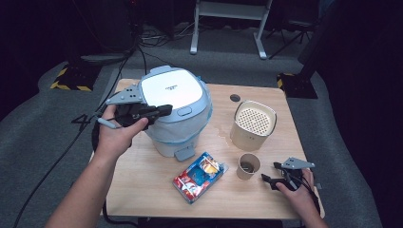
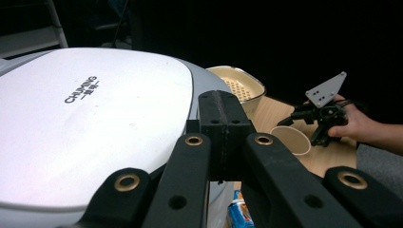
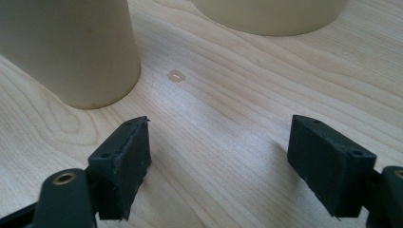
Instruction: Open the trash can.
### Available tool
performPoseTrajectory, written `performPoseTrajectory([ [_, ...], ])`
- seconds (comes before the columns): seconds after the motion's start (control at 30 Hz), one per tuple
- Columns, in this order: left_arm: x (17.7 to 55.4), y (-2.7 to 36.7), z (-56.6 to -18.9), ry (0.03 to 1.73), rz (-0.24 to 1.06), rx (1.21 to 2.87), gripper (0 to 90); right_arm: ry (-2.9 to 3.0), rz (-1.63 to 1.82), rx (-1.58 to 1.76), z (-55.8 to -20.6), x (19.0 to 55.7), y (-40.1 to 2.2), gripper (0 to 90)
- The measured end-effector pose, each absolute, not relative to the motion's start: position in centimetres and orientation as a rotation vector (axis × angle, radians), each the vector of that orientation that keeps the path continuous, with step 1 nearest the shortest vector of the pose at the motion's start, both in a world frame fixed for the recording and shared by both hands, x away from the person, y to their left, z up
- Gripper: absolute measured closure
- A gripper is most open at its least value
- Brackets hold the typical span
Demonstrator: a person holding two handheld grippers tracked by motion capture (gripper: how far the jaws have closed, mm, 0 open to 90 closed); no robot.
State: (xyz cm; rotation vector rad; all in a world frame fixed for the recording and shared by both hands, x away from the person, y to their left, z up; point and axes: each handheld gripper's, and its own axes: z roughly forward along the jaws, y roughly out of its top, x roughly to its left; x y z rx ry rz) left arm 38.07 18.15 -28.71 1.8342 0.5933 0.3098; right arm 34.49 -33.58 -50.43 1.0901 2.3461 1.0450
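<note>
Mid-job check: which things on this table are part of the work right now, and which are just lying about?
In the job:
- left gripper, jaws shut, at the lid of the white cooker
- right gripper, jaws open and empty, on the table beside the paper cup

Lying about:
- beige perforated basket
- snack packet
- wooden table

White-lidded cooker (image 1: pixel 172 90), beige cup (image 1: pixel 248 166), black grippers.

The white lid (image 2: pixel 90 128) of the cooker carries dark lettering reading "CHUNMING", with small unreadable characters beside it, toward its 10 o'clock part. The snack packet (image 1: pixel 199 176) bears print too small to read.
</note>
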Motion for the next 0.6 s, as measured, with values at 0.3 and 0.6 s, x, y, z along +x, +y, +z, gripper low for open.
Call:
performPoseTrajectory([
  [0.3, 39.0, 15.6, -28.8, 0.575, 0.324, 1.907, 90.0, 2.347, 1.045, 1.091, -50.4, 34.5, -33.6, 22.2],
  [0.6, 39.6, 14.2, -28.7, 0.593, 0.346, 1.942, 90.0, 2.346, 1.045, 1.092, -50.4, 34.5, -33.6, 22.2],
])
